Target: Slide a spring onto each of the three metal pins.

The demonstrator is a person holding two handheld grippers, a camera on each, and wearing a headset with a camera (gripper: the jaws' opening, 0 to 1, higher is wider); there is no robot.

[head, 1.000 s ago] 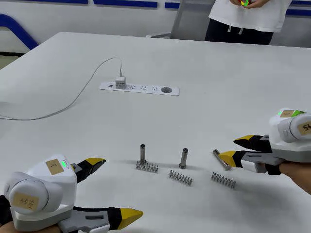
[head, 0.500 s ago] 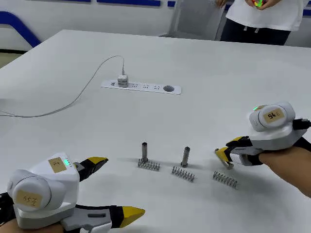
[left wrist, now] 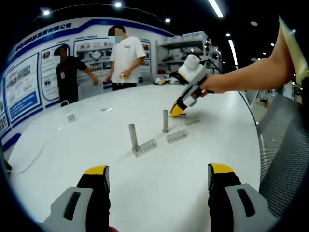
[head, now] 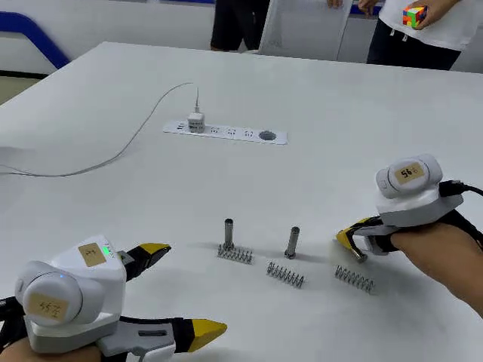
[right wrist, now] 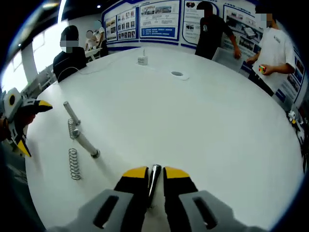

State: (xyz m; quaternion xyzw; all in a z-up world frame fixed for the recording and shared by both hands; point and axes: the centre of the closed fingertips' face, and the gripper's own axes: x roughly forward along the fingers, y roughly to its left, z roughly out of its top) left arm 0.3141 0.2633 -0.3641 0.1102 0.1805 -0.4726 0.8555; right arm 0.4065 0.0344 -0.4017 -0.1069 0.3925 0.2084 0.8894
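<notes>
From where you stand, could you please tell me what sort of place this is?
Probably a workshop demo or training hall: a large white table with a power strip, blue-trimmed display posters on the wall, and storage shelves behind.

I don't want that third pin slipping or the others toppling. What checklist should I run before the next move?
1. Grip: right gripper shut on third pin: ok.
2. Stance: left pin and middle pin upright: ok.
3. Supply: left spring, middle spring, right spring loose on the table: ok.
4. Free tool: left gripper open, empty: ok.
5. Springs on pins: not ok, none yet.
6. Held pin clear of the table: cannot tell.
</notes>
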